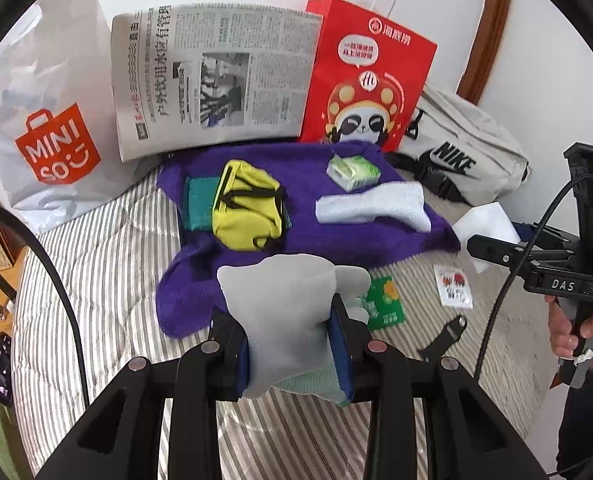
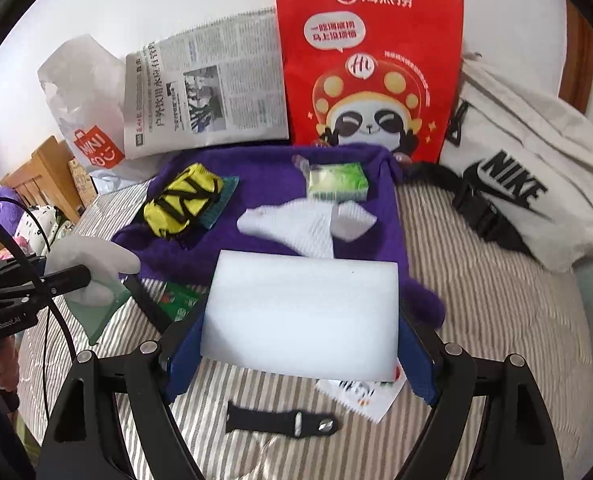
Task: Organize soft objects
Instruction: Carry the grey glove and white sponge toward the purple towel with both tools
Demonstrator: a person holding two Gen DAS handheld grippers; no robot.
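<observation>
Grey sock: pale grey soft fabric sock w/ mint cuff [image 1: 284, 312], pinched btwn blue pads of left gripper [image 1: 292, 340], held above striped bedcover [image 1: 96, 272] at near edge of purple towel.
White foam: flat white rectangular foam block [image 2: 300, 312], clamped btwn blue-padded fingers of right gripper [image 2: 300, 344], over near edge of towel.
Purple towel: fuzzy purple cloth [image 1: 328, 240] spread mid-bed, far edge touching the bags.
On towel, left side: yellow fabric pouch w/ black straps [image 1: 244, 208], lying partly over teal knit cloth [image 1: 198, 204].
On towel, far right corner: green-white tissue pack [image 1: 352, 172]; print too blurred to read.
On towel, right side: white sock [image 1: 372, 208], lying flat just nearer than tissue pack.
Bedcover near towel: green sachet w/ yellow flower print [image 1: 386, 302], white sachet w/ red print [image 1: 454, 286], black strap w/ metal stud [image 2: 280, 426].
Far edge, left: white plastic bag, orange logo "MINISO" [image 1: 52, 136].
Far edge, mid: folded newspaper, Chinese headline "户外饮用水应有管理" [image 1: 216, 76], propped upright.
Far edge, right of paper: red paper bag, "海底捞" + "Hi" logo, panda cartoon [image 2: 372, 72], upright.
Far right corner: off-white canvas bag, black "NIKE" + swoosh [image 2: 520, 192].
Gripper markings: "DAS" on right unit in left wrist view; "GenRobot.AI" on left unit in right wrist view.
</observation>
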